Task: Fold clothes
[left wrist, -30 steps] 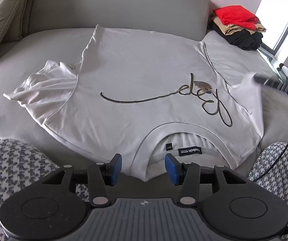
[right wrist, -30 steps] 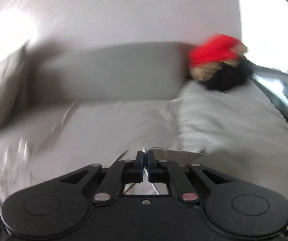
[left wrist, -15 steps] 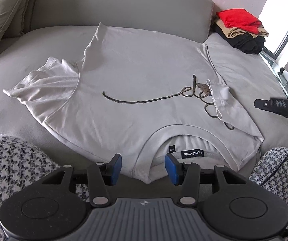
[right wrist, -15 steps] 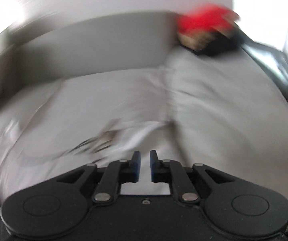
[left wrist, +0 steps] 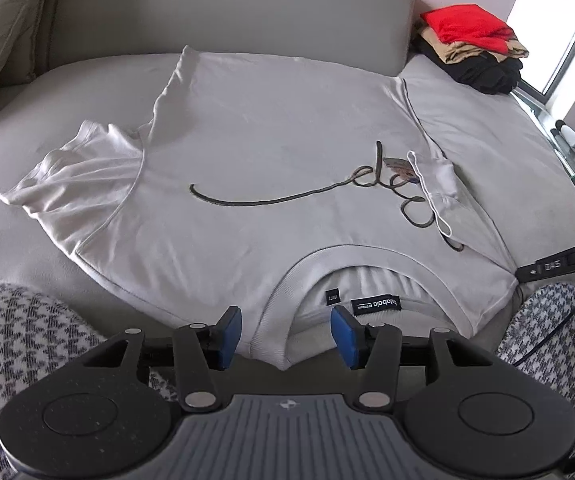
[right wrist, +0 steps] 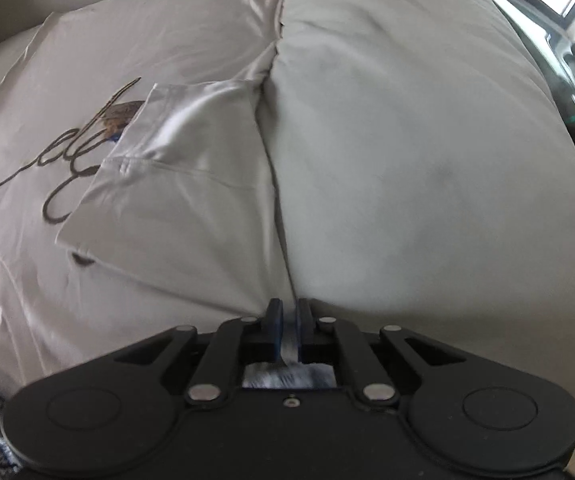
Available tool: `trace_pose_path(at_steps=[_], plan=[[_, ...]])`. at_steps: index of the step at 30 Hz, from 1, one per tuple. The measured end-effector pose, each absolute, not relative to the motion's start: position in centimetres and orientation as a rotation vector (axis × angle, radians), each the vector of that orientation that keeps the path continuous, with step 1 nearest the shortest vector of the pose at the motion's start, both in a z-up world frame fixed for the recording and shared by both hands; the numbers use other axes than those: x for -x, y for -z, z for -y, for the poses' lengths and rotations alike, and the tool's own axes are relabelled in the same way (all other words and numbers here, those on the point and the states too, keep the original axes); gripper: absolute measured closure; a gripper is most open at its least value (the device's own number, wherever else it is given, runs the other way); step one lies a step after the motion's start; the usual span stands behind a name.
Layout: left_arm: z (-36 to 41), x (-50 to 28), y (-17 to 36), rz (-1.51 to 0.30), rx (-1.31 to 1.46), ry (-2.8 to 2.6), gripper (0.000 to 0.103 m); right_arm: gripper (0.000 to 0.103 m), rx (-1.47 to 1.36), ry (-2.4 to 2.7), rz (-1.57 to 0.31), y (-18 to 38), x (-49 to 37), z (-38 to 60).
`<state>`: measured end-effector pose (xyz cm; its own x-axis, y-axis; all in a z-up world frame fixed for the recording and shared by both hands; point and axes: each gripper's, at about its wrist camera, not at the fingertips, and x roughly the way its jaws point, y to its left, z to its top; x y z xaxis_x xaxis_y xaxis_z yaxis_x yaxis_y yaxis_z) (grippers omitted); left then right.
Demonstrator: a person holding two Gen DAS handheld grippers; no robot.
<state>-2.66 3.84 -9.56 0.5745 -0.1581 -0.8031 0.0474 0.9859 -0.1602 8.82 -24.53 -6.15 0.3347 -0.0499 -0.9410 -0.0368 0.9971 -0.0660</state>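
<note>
Left gripper (left wrist: 285, 334) is hovering spread wide at the sofa's (left wrist: 223, 16) front edge, over the collar of the white T-shirt (left wrist: 255, 152). Right gripper (right wrist: 286, 320), nearly closed, pinching nothing now, is sitting at the shirt's right edge. Right sleeve (left wrist: 433, 184), lifted a second ago, is now lying folded inward; left sleeve (left wrist: 75, 172) is lying spread out.

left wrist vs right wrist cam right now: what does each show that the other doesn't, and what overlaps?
Left wrist only: the whole white T-shirt spread on the sofa, its unfolded sleeve, collar label, a stack of folded clothes, and the open left hand-held gripper at the collar.

Right wrist only: the right hand-held gripper, its fingers nearly together with a narrow gap, down at the shirt's side edge by the bare cushion.

Both: the sleeve folded inward over the script print.
</note>
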Motion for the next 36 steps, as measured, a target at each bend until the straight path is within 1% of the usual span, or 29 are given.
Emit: trace_pose_path(at_steps=[2, 5, 8, 10, 14, 15, 17, 22, 26, 31, 34, 36], plan=[[-4.0, 2.7, 9.6, -0.952, 0.124, 0.119, 0.052, 0.095, 0.039, 0.012, -1.19, 5.1, -7.9, 25.0], [-4.3, 2.5, 9.8, -0.957, 0.132, 0.103, 0.051, 0.094, -0.055, 0.016, -1.059, 3.4, -8.1, 25.8], [-4.4, 2.5, 9.7, -0.958, 0.133, 0.095, 0.049, 0.094, -0.228, -0.024, -0.928, 2.2, -8.9, 26.5], [-4.4, 2.5, 9.6, -0.955, 0.127, 0.092, 0.046, 0.094, -0.338, -0.04, -0.887, 2.2, -10.0, 26.5], [-4.1, 2.5, 9.2, -0.937, 0.088, 0.085, 0.036, 0.095, -0.428, -0.062, -0.87, 3.6, -13.2, 25.2], [-4.0, 2.5, 9.1, -0.932, 0.076, 0.08, 0.035, 0.095, -0.446, -0.067, -0.869, 3.9, -13.9, 24.9], [-4.0, 2.5, 8.9, -0.921, 0.055, 0.067, 0.03, 0.095, -0.449, -0.073, -0.893, 4.6, -15.3, 24.1], [-3.8, 1.9, 8.8, -0.918, 0.047, 0.066, 0.023, 0.095, -0.398, -0.012, -0.984, 6.4, -16.7, 22.8], [-3.5, 1.5, 9.2, -0.933, 0.042, 0.074, 0.022, 0.094, -0.418, -0.042, -0.966, 7.5, -17.5, 22.1], [-3.7, 1.4, 9.5, -0.947, 0.037, 0.064, 0.022, 0.089, -0.552, -0.134, -0.904, 7.3, -18.5, 23.2], [-4.2, 1.2, 9.6, -0.946, 0.058, 0.052, 0.021, 0.089, -0.621, -0.174, -0.864, 7.0, -19.0, 23.8], [-4.4, 0.9, 9.7, -0.951, 0.075, 0.054, 0.021, 0.089, -0.565, -0.084, -0.867, 6.6, -18.7, 24.2]])
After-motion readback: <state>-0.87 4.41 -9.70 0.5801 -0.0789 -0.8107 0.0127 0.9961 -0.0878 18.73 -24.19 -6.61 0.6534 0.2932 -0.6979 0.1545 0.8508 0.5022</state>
